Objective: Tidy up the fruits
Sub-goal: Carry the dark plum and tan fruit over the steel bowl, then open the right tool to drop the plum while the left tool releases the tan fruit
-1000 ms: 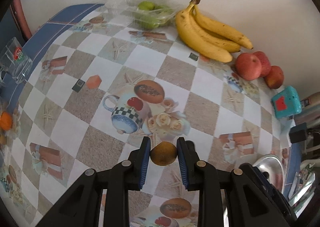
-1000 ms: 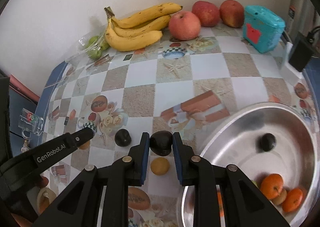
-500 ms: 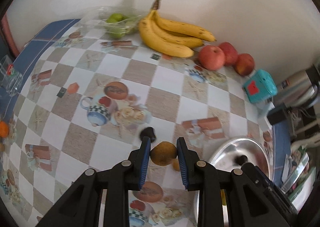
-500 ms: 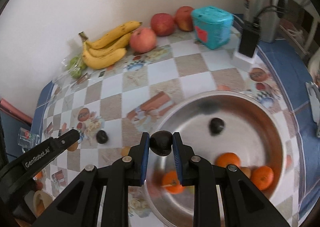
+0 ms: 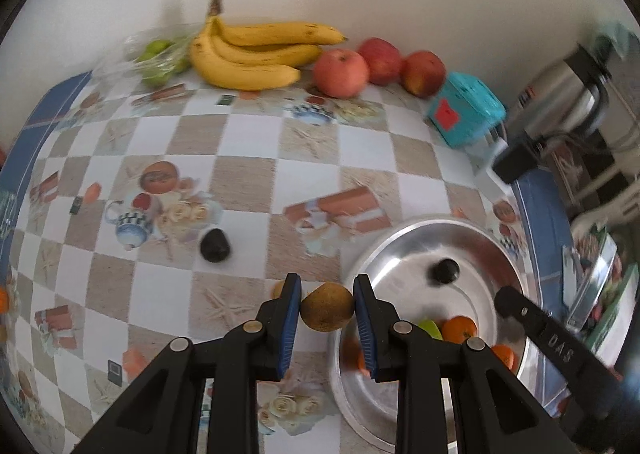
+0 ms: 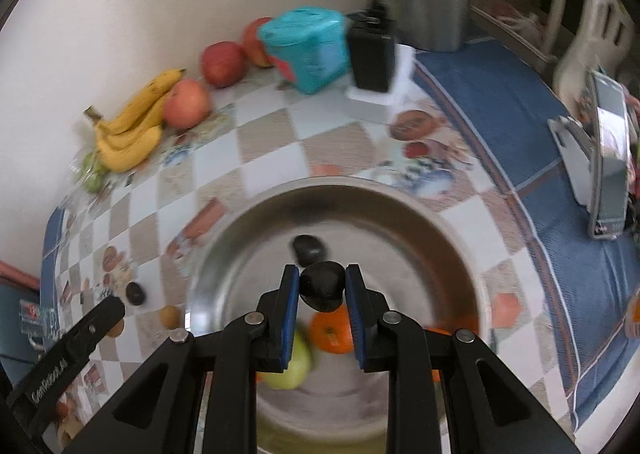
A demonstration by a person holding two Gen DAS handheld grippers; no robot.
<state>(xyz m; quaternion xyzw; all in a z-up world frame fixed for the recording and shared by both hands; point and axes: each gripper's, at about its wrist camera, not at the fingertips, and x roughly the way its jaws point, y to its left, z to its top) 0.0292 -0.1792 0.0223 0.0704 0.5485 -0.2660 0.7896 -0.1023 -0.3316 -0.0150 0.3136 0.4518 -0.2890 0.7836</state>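
Now the right tongs (image 6: 322,289), clamped on a dark fruit (image 6: 322,290), hang over the steel bowl (image 6: 460,254), having crossed from the checkered surface (image 5: 248,174); the left tongs (image 5: 327,309) grip a brown kiwi (image 5: 327,312) nearer the bowl's left rim.

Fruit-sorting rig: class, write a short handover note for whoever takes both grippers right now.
Left gripper: shut on a brown fruit, held just left of the metal bowl.
Right gripper: shut on a dark fruit, over the bowl.
Done: a dark fruit, oranges and a green fruit are in the bowl.
Left: release both held fruits into the bowl; another dark fruit and a small brown one lie on the table. Bananas and apples sit by the wall.
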